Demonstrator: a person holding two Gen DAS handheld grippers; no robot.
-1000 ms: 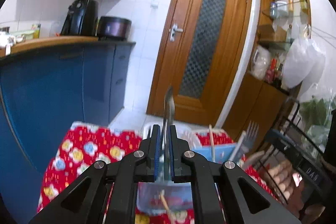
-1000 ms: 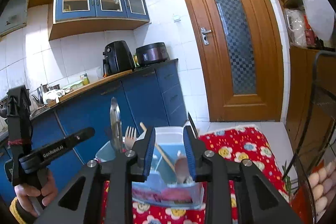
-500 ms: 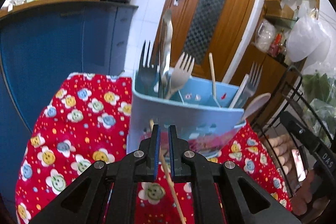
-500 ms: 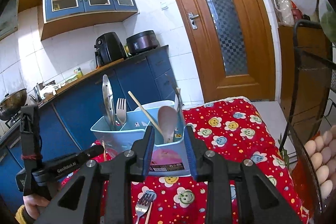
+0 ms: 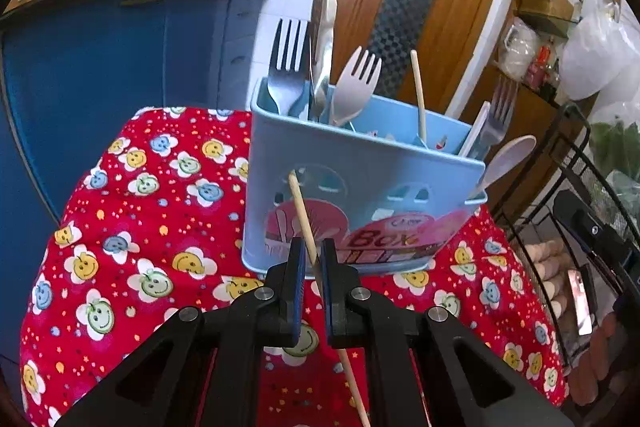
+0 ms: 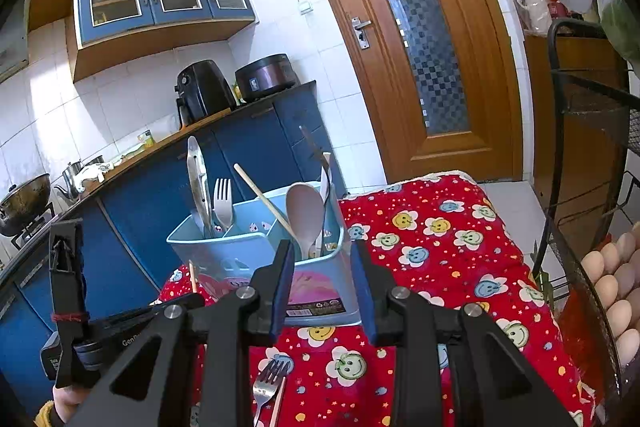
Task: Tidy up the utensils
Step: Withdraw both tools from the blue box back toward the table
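Observation:
A light blue utensil caddy [image 5: 360,187] [image 6: 224,255] stands on the red flowered cloth [image 5: 152,227]. It holds forks, metal tongs [image 5: 324,27], a chopstick and a pale spoon [image 6: 304,211]. My left gripper [image 5: 312,251] is just in front of the caddy's wall, shut on a wooden chopstick [image 5: 302,211] that slants up between the pads. The tip of that chopstick [image 6: 193,277] shows in the right wrist view. My right gripper [image 6: 321,247] hangs open before the caddy's right end, with nothing between its pads. A metal fork [image 6: 266,379] and another chopstick [image 6: 278,403] lie on the cloth below it.
A black wire rack [image 6: 560,187] with eggs [image 6: 608,287] stands close on the right. Blue cabinets [image 5: 100,67] run along the left, and a wooden door [image 6: 420,67] is behind the table. A hand [image 6: 60,399] grips the left tool.
My left gripper has sunk and tipped down in front of the caddy, still with the chopstick. The right gripper has come down a little, so the fork on the cloth now shows.

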